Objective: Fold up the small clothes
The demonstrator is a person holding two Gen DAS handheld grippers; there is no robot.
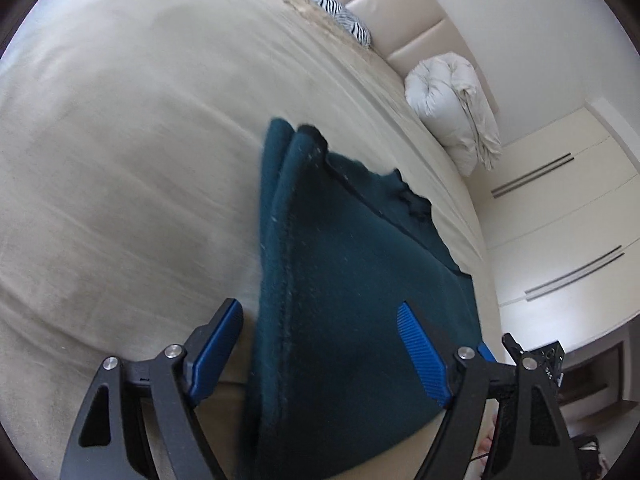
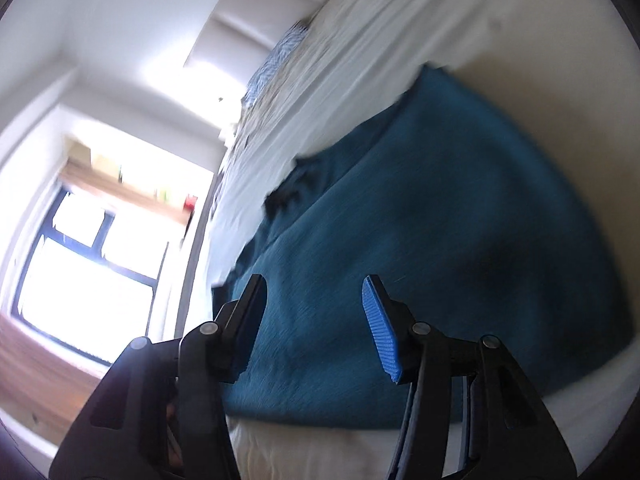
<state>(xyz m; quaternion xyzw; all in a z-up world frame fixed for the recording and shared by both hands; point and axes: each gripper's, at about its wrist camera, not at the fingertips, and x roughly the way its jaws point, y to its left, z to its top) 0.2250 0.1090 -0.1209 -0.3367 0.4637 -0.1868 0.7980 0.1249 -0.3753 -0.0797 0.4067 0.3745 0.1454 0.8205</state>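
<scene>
While the teal garment [image 1: 352,280] lies folded on the beige bed [image 1: 120,160], we hold the left gripper [image 1: 320,344] wide apart over its edge and the right gripper [image 2: 316,320] half spread above it, both gripping nothing.

no readable text, labels or signs

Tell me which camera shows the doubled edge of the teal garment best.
The left wrist view: the teal garment is sharper there, its doubled edge running up the near side. The right wrist view shows a blurred, broad surface; that edge is not clear.
</scene>
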